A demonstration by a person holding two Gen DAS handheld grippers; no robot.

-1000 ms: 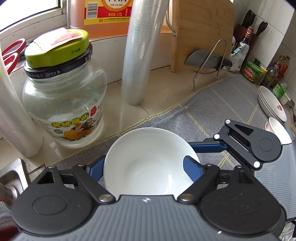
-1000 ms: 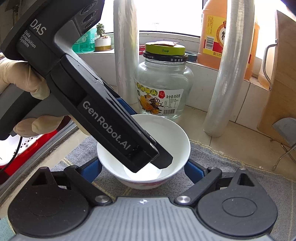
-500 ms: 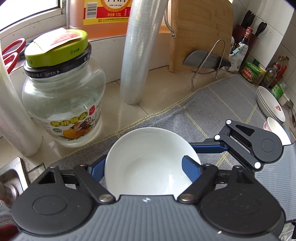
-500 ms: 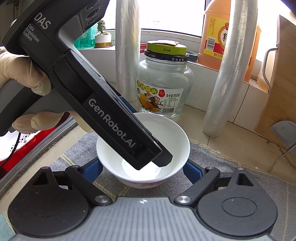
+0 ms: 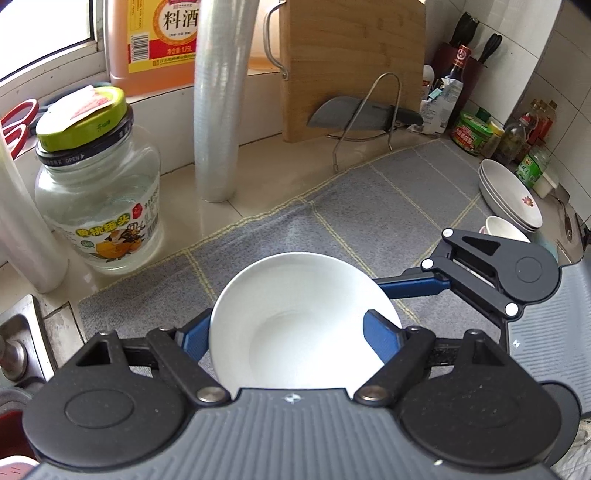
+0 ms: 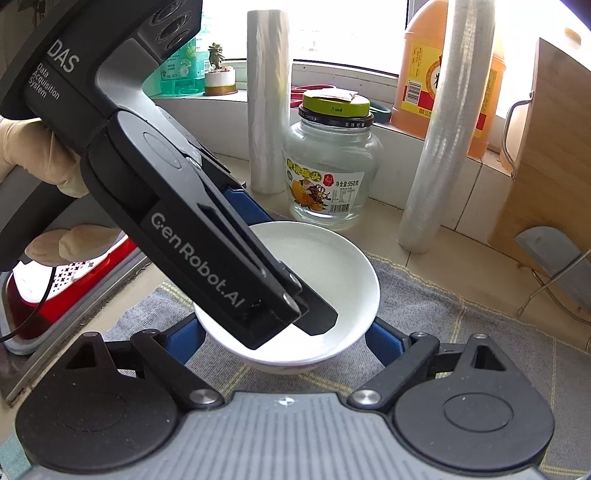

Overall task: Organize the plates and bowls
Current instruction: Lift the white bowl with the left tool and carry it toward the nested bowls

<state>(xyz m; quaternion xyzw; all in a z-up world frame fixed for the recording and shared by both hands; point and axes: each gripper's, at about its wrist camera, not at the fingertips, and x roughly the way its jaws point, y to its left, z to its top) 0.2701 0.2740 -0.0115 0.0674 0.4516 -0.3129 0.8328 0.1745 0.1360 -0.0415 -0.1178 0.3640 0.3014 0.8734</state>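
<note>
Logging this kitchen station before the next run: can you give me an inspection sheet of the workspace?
Surface: gray mat on a tiled counter, beside a sink edge.
Job's things: white bowl between both grippers; stacked plates and a small bowl at the mat's far end.
Clutter: glass jar, plastic-wrap rolls, cooking-wine jug, cutting board, cleaver.
Grippers: left gripper shut on the white bowl; right gripper jaws have just been closing, pads against the bowl's two sides.
Cables: thin black cable over a red basket.
Surroundings: potted plant by the window; condiment bottles against the tiled wall.
</note>
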